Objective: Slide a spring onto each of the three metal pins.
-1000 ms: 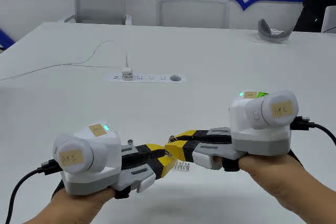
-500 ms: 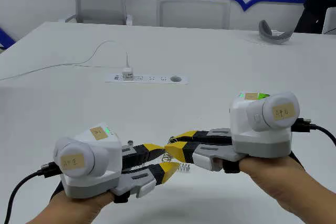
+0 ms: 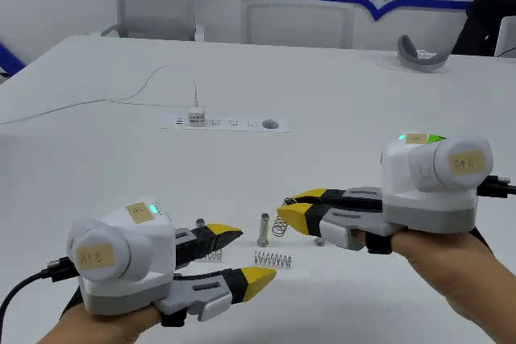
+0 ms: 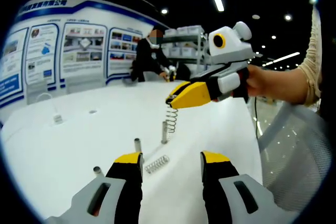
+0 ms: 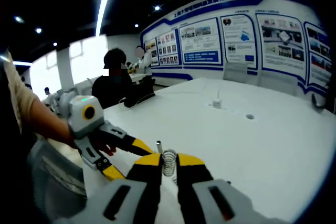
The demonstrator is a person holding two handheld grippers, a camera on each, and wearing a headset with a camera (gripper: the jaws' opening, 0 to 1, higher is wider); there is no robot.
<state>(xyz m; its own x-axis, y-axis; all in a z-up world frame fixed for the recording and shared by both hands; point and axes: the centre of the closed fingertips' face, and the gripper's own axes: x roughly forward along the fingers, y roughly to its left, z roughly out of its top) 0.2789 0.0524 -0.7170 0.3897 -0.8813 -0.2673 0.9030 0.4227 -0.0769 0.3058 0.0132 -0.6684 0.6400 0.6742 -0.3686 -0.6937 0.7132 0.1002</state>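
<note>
Head view shows the right gripper (image 3: 284, 209) pinched shut on a spring (image 3: 279, 225), whose lower end meets an upright metal pin (image 3: 264, 230) on the white table (image 3: 339, 102); whether it is threaded over the pin cannot be told. The left gripper (image 3: 246, 254) has its jaws apart, near a second spring (image 3: 272, 260) lying flat

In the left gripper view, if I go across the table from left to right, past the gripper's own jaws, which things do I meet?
white plug → first metal pin → second metal pin → third metal pin → right gripper, holding a spring. The loose spring lying flat overlaps the third pin sideways, so it is left out.
</note>
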